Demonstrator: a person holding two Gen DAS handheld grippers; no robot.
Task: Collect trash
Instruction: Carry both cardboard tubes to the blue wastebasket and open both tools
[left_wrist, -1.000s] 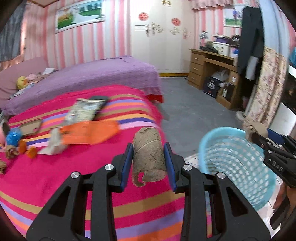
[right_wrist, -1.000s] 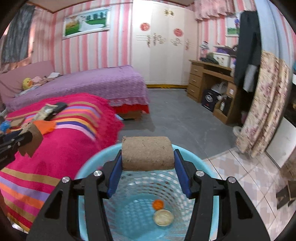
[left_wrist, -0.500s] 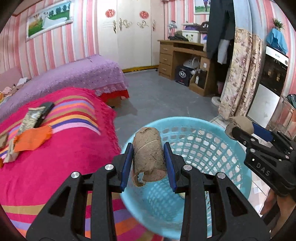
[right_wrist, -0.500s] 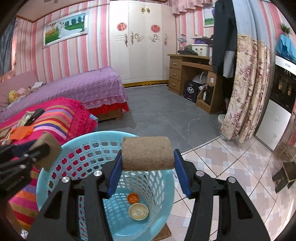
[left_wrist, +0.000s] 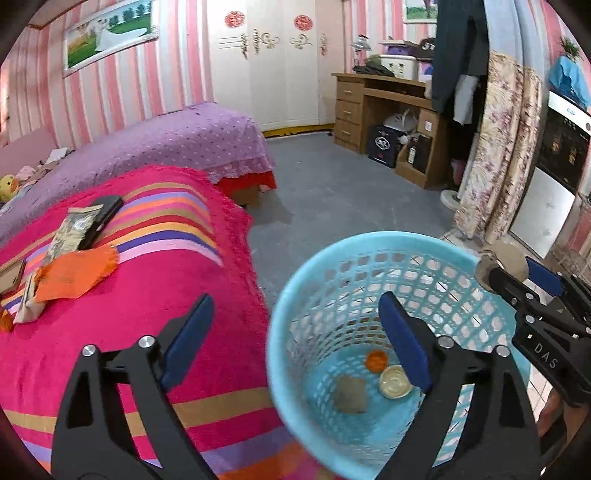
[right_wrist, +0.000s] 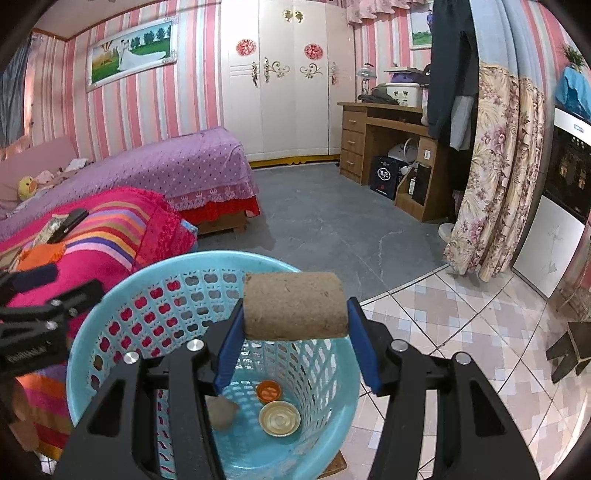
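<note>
Now the left tool (left_wrist: 295, 332) hangs over the blue basket (left_wrist: 291, 295) with its jaws just sprung wide and nothing between them; the torn cardboard roll (left_wrist: 351, 393) it carried lies on the basket's bottom beside an orange cap (left_wrist: 376, 359) and a pale lid (left_wrist: 394, 380). Close by, the right tool (right_wrist: 295, 332) is clamped on a second cardboard tube (right_wrist: 294, 305), held crosswise above the basket. More wrappers (left_wrist: 74, 273) lie on the striped bed (left_wrist: 155, 295).
</note>
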